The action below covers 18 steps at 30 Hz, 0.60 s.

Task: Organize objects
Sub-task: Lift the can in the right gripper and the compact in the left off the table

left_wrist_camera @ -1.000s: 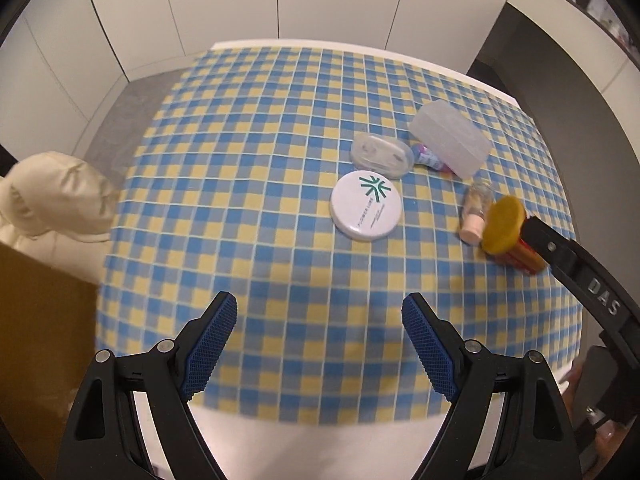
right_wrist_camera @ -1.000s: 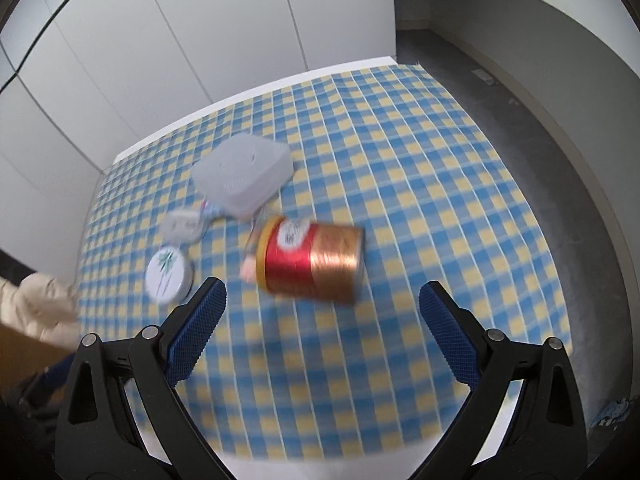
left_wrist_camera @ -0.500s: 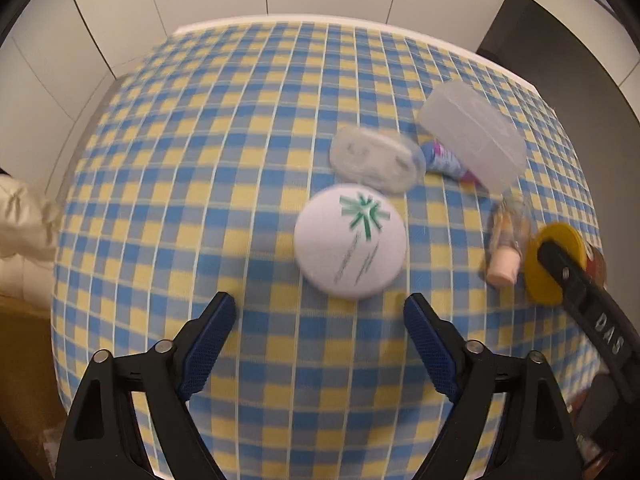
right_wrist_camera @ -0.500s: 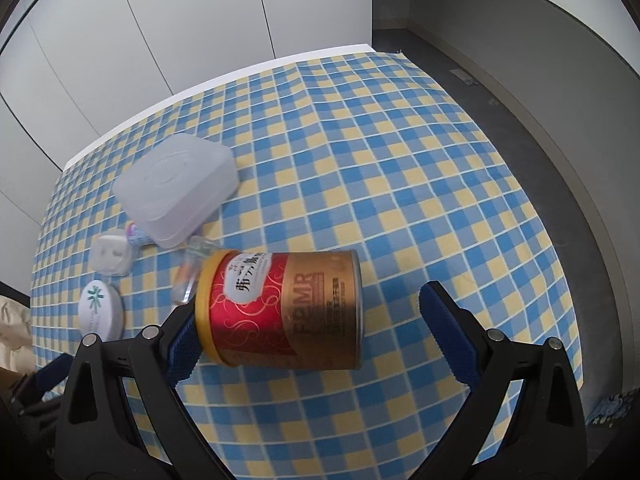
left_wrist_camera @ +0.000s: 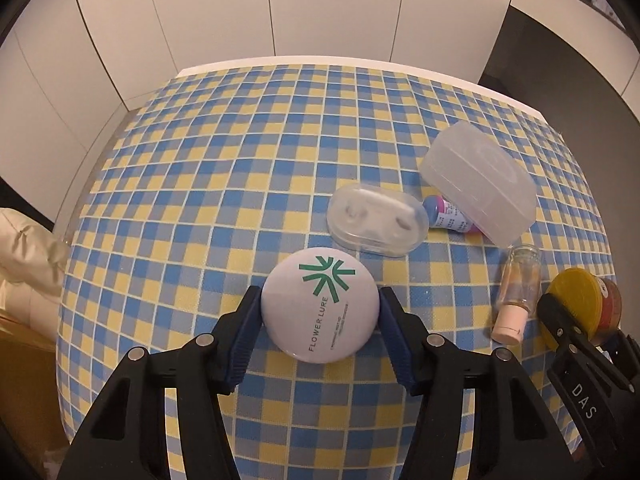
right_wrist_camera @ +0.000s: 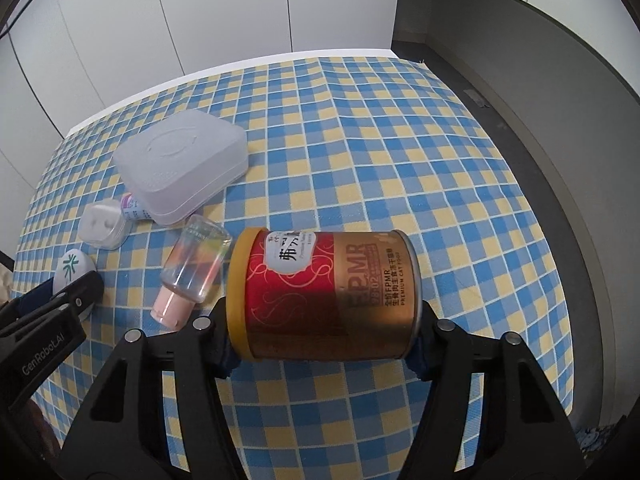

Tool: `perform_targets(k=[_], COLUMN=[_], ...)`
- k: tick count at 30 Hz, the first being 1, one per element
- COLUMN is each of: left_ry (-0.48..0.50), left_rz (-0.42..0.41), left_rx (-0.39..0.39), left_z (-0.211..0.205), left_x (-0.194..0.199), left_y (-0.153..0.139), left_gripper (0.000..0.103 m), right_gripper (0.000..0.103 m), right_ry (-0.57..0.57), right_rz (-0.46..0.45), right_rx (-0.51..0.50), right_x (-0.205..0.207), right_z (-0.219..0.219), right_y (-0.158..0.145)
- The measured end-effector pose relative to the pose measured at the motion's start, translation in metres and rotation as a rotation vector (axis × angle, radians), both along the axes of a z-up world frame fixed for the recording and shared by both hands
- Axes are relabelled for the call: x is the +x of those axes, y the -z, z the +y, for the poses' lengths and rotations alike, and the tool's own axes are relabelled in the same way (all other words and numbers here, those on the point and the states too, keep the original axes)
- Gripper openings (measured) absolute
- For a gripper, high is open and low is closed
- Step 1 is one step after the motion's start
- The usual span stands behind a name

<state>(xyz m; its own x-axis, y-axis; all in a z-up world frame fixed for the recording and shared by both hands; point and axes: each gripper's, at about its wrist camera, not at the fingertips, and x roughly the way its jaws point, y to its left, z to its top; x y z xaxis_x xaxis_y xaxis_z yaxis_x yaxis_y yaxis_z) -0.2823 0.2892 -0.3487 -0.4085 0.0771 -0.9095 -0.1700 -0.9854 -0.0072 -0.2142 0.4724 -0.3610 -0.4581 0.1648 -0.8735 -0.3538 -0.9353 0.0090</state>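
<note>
A round white compact with a green logo lies flat on the checked tablecloth. My left gripper is closing, and its blue pads press on the compact's two sides. In the right wrist view a red and gold cat food can with a yellow lid lies on its side. The jaws of my right gripper are closing, one pad against the lid end and one against the base. The can's yellow lid also shows at the left wrist view's right edge.
A clear bottle with a pink cap lies right beside the can's lid. Behind it are a frosted plastic box, a small purple-labelled bottle and a clear lens case. White cabinet doors stand behind the table.
Both grippers came down and their jaws drew in, the left onto the white compact and the right onto the ends of the can. Both were wide open before.
</note>
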Motion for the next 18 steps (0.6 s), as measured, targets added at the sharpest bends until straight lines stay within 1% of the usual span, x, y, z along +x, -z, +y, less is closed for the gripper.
perform_targets(k=[5,8,9,11,18], left_ry=[-0.015,-0.018,-0.019,-0.017,-0.017], left_rz=[-0.008,-0.011,-0.012,-0.013,-0.024], left_rx=[0.002,-0.005,-0.006,-0.007,-0.004], left_z=[-0.003,-0.007,-0.008,-0.008,-0.011], left_x=[-0.002,0.005,0.005,0.005,0.007], left_y=[-0.003,-0.001,-0.001,-0.001,-0.001], left_gripper=[0.057,0.057,0.057,0.057,0.057], right_gripper=[0.064,0.064,0.064,0.064,0.064], right_ry=[-0.013,-0.017,-0.015,-0.022,-0.05], right_rz=[-0.005,-0.007,-0.005,-0.006,-0.006], right_rx=[0.001,0.001,0.004,0.004,0.012], right_x=[0.002,0.009,0.009,0.004,0.006], right_z=[-0.003,0.002,-0.007,-0.008,-0.019], right_y=[0.002,-0.002,-0.001,0.001,-0.007])
